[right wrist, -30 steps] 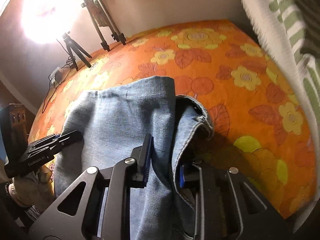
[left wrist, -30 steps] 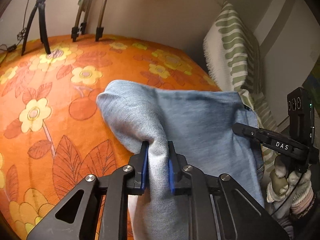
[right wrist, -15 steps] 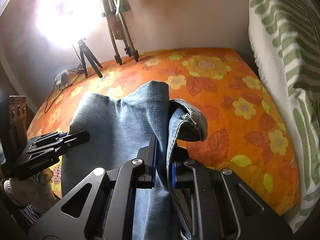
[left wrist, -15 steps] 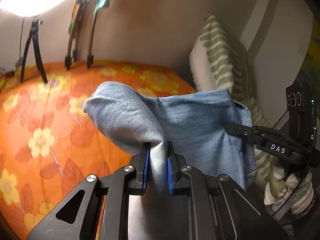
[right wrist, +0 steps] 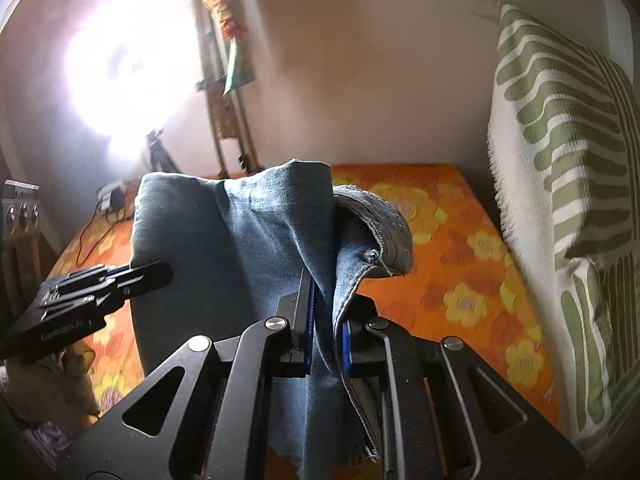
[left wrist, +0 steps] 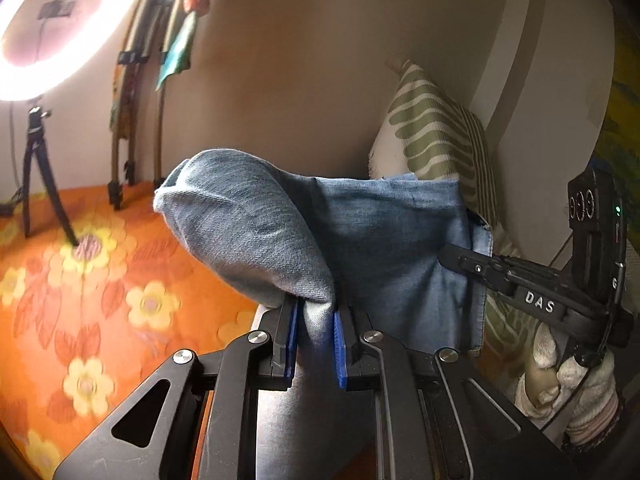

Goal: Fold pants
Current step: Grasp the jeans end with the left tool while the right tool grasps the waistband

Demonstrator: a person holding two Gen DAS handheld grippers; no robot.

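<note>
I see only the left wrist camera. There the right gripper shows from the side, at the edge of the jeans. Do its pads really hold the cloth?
Observer: Yes. In the right wrist view the right gripper has both blue pads pressed on a fold of the pants.
Operator: What part of the pants is next to that grip?
Observer: A thick stitched seam flops over to the right of the pads, in front of the orange bedcover.
</note>
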